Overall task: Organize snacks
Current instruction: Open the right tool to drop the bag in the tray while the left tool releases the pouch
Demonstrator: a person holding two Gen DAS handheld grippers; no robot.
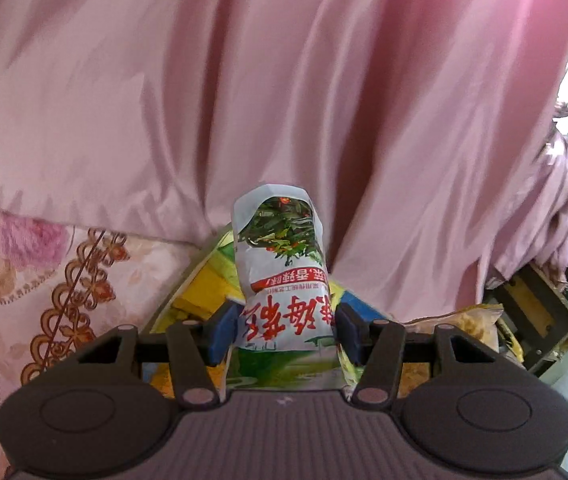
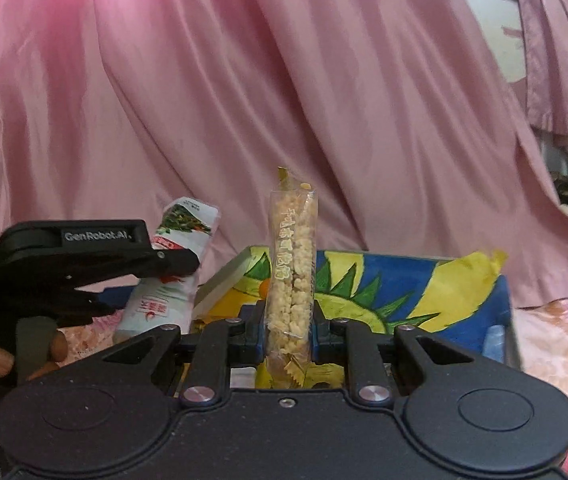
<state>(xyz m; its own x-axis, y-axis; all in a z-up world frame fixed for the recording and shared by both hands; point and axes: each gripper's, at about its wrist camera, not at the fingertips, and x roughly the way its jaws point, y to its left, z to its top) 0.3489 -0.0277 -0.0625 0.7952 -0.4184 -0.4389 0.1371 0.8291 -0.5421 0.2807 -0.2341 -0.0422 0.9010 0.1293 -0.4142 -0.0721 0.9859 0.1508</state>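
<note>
Both hands were loaded. The left gripper (image 1: pixel 287 330) pinched a white packet (image 1: pixel 284 280) across its lower half, the packet's long axis running up and away from the jaws. The right gripper (image 2: pixel 287 332) was pressed tight on a clear stick of puffed snack (image 2: pixel 291 268), held upright. Just ahead of and below both lay the painted box (image 2: pixel 383 284) — blue, yellow, green — against the pink curtain (image 2: pixel 284 80). The right hand looked nearer to it, with the stick end-on above the opening; the packet hung to its left.
</note>
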